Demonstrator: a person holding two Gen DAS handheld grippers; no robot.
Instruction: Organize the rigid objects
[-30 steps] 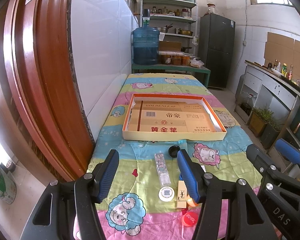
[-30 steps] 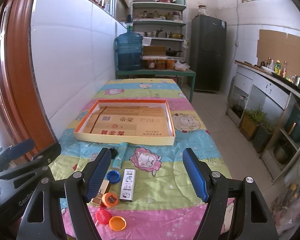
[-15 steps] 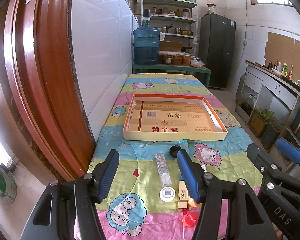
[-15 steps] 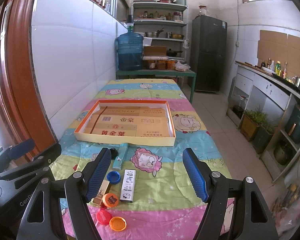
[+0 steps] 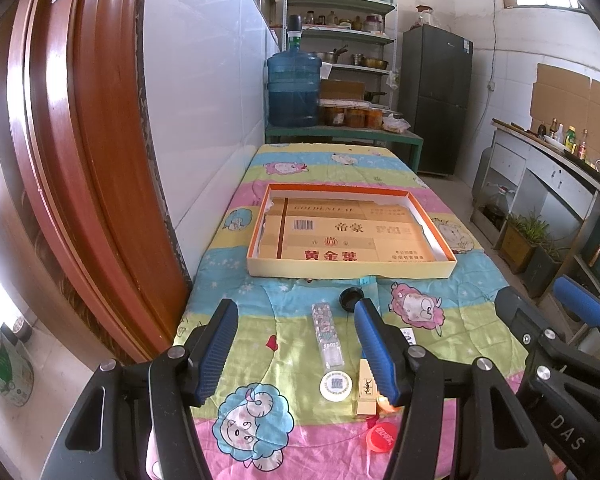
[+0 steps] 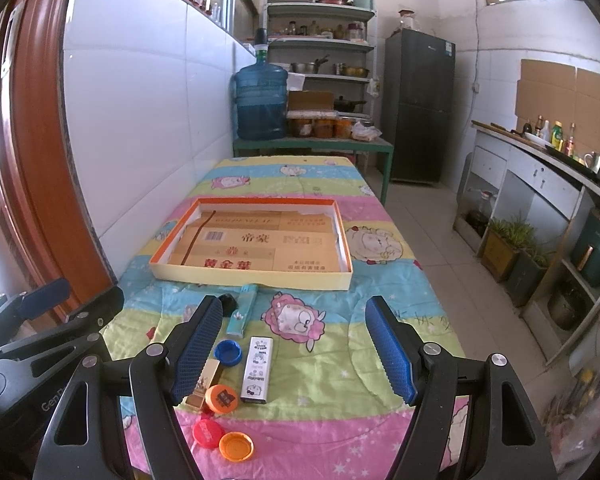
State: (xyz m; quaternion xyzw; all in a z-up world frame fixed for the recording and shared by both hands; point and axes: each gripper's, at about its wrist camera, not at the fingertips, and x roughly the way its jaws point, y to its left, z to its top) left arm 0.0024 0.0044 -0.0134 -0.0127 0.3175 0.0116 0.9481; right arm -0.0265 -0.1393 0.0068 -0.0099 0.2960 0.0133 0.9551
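Above the worktop (image 6: 380, 344), both tools, left tool (image 5: 292, 344) and right tool (image 6: 296, 344), are hovering wide open and empty, seemingly readying to move small items into the tray (image 6: 252, 276).

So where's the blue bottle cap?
In the right wrist view, the blue cap lies on the blanket by the right gripper's left finger, beside the white box.

Orange-rimmed tray (image 6: 342, 236) — striped (cartoon-sheep) quilt (image 6: 340, 344)
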